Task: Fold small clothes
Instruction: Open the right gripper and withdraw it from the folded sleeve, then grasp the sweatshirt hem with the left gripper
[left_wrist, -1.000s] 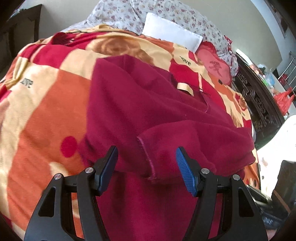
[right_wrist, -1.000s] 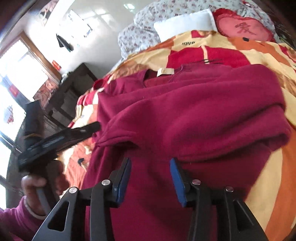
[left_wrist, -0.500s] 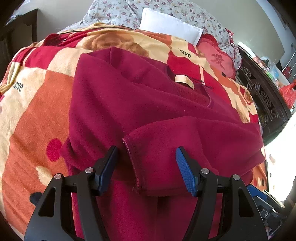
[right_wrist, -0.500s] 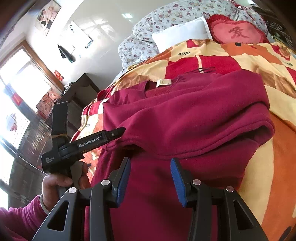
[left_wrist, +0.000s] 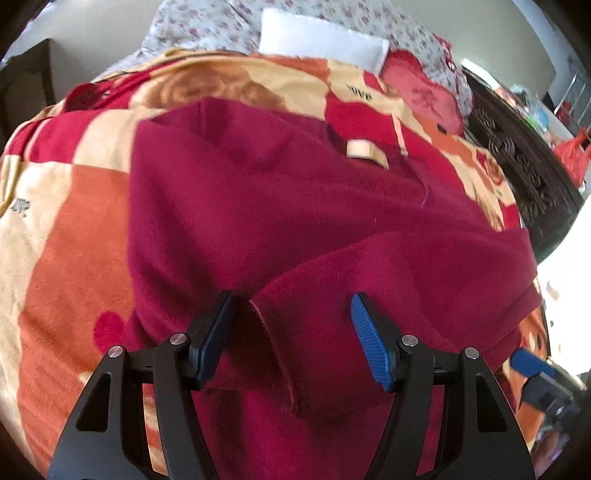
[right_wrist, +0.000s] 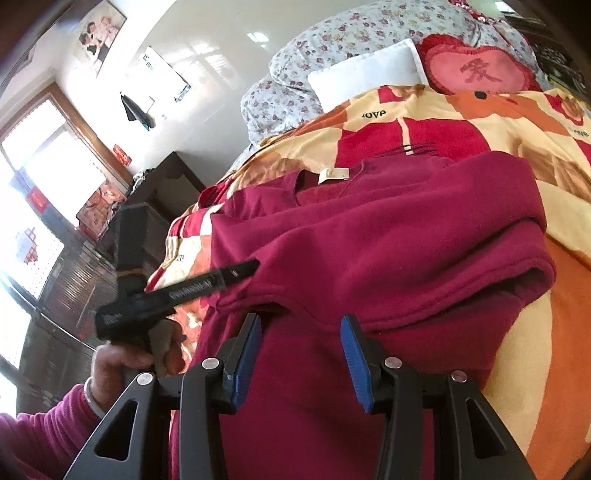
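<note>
Patterned blanket (left_wrist: 66, 258) borders the maroon sweater (left_wrist: 295, 206); left gripper (left_wrist: 291, 332) and right gripper (right_wrist: 301, 354) fingers spread wide, empty.

A bed carries it all, covered by a blanket (left_wrist: 74, 229) checked in red, orange and cream. On the blanket lies a maroon sweater (left_wrist: 295, 221), centre. Toward twelve o'clock lie a white pillow (left_wrist: 321, 44), a red heart cushion (right_wrist: 476, 70) and a floral quilt (right_wrist: 332, 40).

A plain maroon sweater (right_wrist: 388, 251) lies on a red, orange and cream patchwork blanket (right_wrist: 461, 122), a floral-print quilt (right_wrist: 332, 44) beyond.
</note>
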